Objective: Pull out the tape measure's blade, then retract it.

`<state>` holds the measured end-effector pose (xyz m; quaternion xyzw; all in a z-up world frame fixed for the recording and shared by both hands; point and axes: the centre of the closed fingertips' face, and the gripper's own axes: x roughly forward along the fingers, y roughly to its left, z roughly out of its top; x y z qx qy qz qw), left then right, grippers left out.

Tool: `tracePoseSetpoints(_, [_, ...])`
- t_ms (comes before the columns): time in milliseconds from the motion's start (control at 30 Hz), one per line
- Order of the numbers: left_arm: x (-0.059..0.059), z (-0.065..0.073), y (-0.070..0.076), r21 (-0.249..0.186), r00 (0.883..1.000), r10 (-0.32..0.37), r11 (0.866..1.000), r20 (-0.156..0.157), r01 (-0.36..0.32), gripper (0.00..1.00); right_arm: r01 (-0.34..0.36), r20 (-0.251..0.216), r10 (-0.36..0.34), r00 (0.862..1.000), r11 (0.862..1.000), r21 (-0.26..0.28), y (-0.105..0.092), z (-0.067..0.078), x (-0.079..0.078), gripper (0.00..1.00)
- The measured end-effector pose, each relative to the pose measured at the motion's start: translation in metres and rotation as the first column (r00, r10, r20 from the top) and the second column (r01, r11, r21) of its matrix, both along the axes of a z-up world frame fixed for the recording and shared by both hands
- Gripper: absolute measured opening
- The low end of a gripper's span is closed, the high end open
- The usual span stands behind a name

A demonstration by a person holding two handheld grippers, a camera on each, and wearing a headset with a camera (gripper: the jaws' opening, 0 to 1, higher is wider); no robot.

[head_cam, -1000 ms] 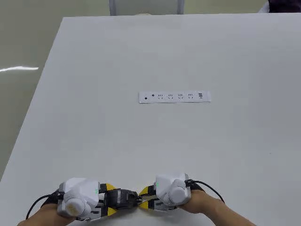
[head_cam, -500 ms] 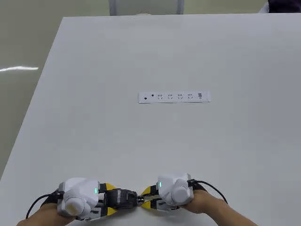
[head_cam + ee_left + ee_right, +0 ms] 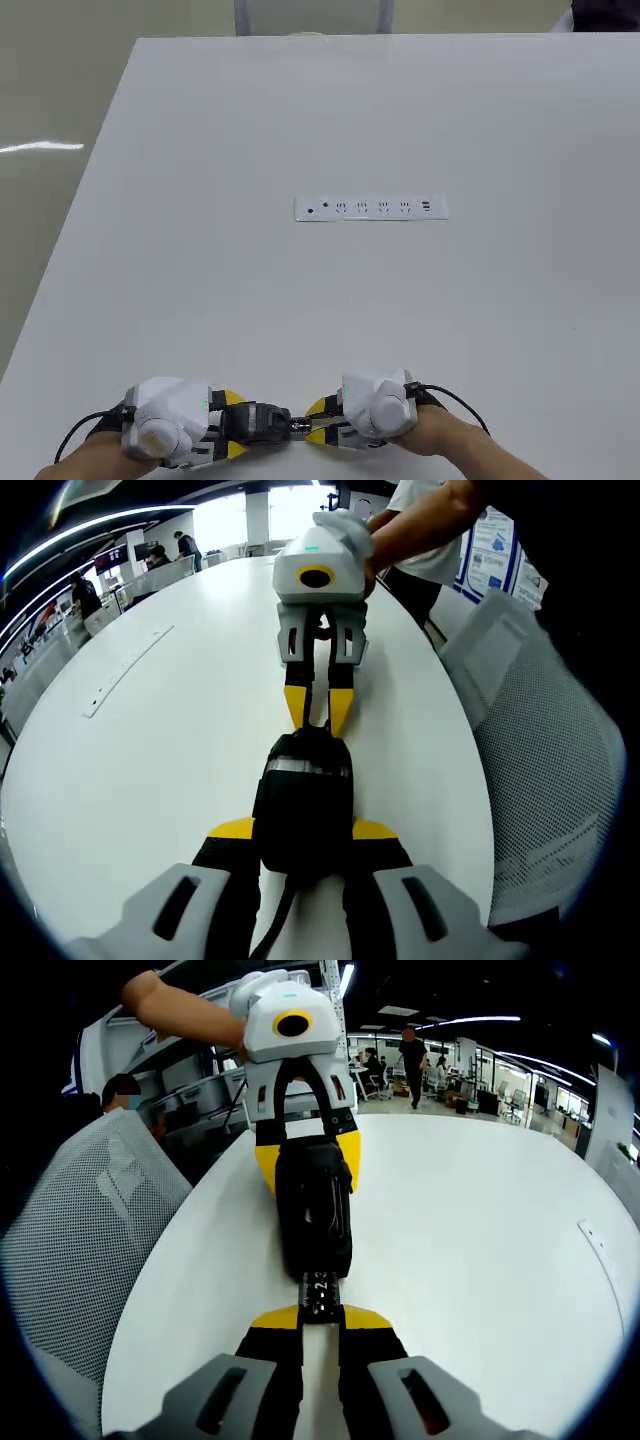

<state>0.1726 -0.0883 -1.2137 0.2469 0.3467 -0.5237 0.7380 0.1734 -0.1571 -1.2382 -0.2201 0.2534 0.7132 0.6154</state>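
A black tape measure [image 3: 261, 423] lies at the near edge of the white table, held in my left gripper [image 3: 230, 425], whose yellow-tipped jaws are shut on its case [image 3: 302, 800]. My right gripper [image 3: 318, 430] faces it from the right and is shut on the end of the blade [image 3: 321, 1295]. A short stretch of blade with black numerals shows between the case [image 3: 314, 1205] and my right jaws. In the left gripper view the right gripper [image 3: 318, 705] sits just beyond the case.
A white power strip [image 3: 370, 207] lies mid-table, well beyond the grippers. A mesh chair [image 3: 545, 750] stands close to the table edge on the person's side. People and desks fill the room behind.
My right gripper has shifted slightly to the right, away from the case, drawing a little blade out. The left gripper and the case have stayed put.
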Motion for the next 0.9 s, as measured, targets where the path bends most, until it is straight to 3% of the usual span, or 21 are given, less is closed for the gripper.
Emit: tracePoseSetpoints(900, [0.0,0.0,0.0,0.01,1.0,-0.004,1.0,0.003,0.004,0.27,0.004,0.007,-0.004,1.0,1.0,-0.021,-0.02,0.002,0.002,0.1])
